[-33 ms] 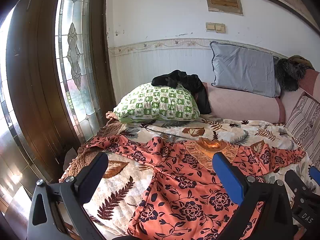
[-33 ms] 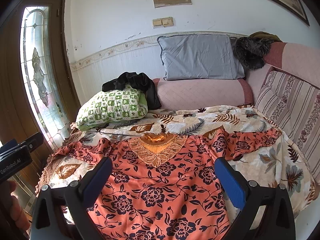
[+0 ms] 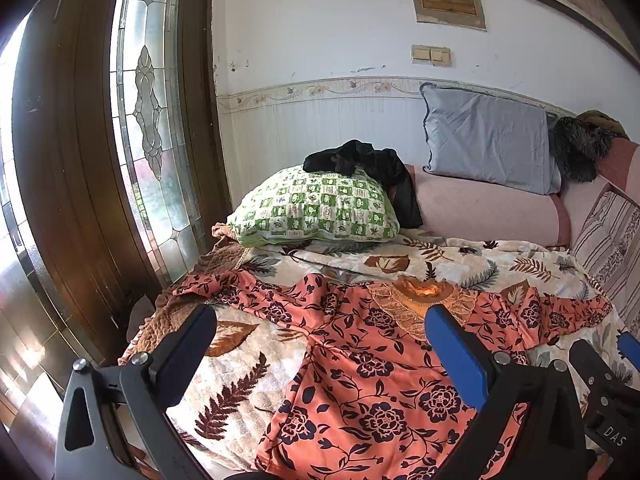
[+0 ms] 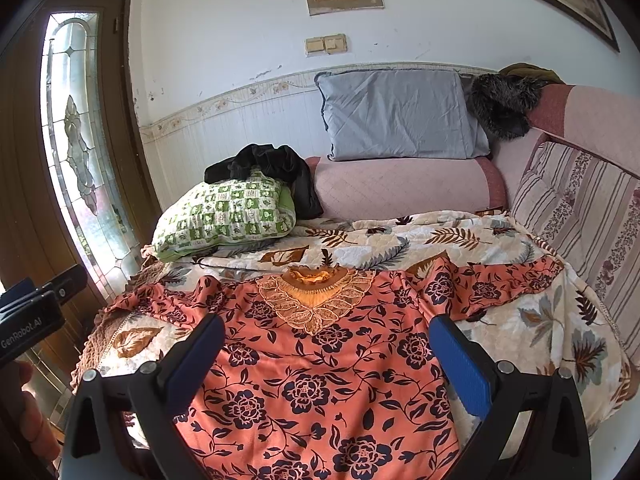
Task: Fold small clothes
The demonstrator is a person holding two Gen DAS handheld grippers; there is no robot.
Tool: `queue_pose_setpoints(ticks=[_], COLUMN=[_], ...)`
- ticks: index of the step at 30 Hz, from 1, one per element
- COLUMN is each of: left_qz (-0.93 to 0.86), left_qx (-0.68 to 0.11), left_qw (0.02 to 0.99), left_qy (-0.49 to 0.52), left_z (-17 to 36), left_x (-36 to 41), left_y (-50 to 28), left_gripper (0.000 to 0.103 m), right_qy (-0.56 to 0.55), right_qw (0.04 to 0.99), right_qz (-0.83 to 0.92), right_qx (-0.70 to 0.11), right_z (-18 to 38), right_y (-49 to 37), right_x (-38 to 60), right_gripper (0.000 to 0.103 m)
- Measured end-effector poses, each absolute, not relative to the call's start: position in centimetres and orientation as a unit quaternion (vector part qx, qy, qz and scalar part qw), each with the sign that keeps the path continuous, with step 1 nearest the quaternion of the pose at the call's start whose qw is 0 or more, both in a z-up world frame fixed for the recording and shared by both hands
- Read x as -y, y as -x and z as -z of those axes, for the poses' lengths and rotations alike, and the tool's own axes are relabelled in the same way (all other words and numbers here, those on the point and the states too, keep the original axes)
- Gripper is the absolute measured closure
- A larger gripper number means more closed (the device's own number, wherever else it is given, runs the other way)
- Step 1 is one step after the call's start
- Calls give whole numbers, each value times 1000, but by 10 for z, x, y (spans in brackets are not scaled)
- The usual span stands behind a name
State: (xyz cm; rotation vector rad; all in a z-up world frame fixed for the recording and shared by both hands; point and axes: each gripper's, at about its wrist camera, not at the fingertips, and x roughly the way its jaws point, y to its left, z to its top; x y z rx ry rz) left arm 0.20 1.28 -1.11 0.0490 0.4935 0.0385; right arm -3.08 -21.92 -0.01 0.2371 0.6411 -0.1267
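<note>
An orange dress with dark flowers (image 3: 372,364) lies spread flat on the leaf-print bedspread (image 3: 240,384), neckline with lace trim (image 4: 316,300) toward the wall, both sleeves stretched out sideways. My left gripper (image 3: 320,332) is open and empty, above the dress's left side. My right gripper (image 4: 326,340) is open and empty, above the dress's chest, below the neckline. The dress also fills the lower right wrist view (image 4: 320,392). The right gripper's edge shows in the left wrist view (image 3: 604,392), and the left gripper's body in the right wrist view (image 4: 32,312).
A green checked pillow (image 3: 316,208) with a black garment (image 3: 372,164) on it lies at the bed's head. A grey pillow (image 4: 396,116) leans on a pink bolster (image 4: 404,184). A striped cushion (image 4: 580,208) is at the right. A wooden door with leaded glass (image 3: 148,120) stands left.
</note>
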Motion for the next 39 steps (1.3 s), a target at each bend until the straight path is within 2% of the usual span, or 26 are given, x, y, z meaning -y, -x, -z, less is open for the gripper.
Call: queue_pose_setpoints(ticks=[18, 39], left_qz=[-19, -28], left_qx=[-248, -275], left_qw=[968, 960], left_qy=[-26, -48], left_z=[14, 29], left_x=[-17, 8], left_y=[-3, -49], left_gripper=[0, 0], right_qy=[-122, -138], right_qw=[937, 927], right_qz=[63, 72], right_qx=[-321, -342], right_z=[3, 31], right_y=[28, -16], right_x=[218, 240], right_gripper=[0, 0])
